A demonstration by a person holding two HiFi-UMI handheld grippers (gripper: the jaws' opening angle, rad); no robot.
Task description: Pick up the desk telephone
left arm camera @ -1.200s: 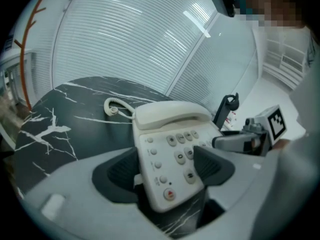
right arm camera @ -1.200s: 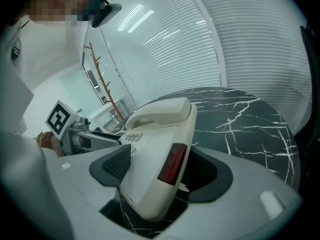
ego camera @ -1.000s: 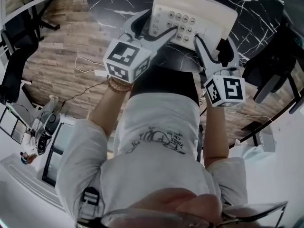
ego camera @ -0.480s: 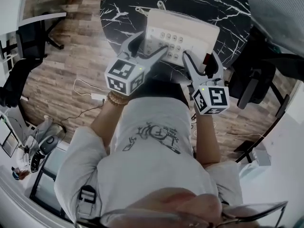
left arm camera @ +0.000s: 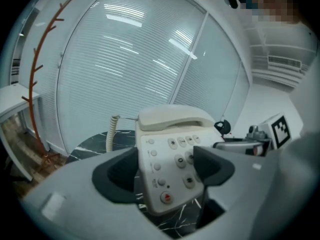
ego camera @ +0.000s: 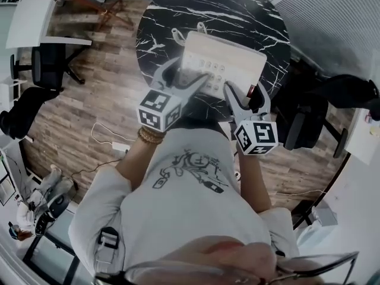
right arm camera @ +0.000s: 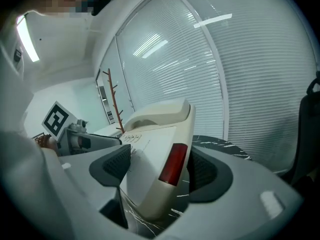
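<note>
Both grippers hold a cream desk telephone [ego camera: 222, 61] in the air over the round black marble table [ego camera: 178, 16]. My left gripper [ego camera: 187, 76] is shut on its keypad end and my right gripper [ego camera: 244, 94] is shut on the other end. In the left gripper view the pads squeeze the telephone [left arm camera: 172, 154] at the left gripper [left arm camera: 165, 166]; the handset [left arm camera: 175, 118] rests in its cradle and a coiled cord [left arm camera: 111, 131] hangs at the left. In the right gripper view the right gripper [right arm camera: 160, 166] clamps the telephone [right arm camera: 150, 154] at its red panel [right arm camera: 172, 164].
Black office chairs stand at the left [ego camera: 35, 70] and right [ego camera: 309, 117] of the table on the wooden floor [ego camera: 101, 100]. A red coat rack [left arm camera: 42, 59] and a glass wall with blinds [left arm camera: 140, 49] lie behind. A white cable [ego camera: 110, 141] runs over the floor.
Both grippers have risen with the telephone between them. The table and floor now look smaller and farther below. The grips have not changed.
</note>
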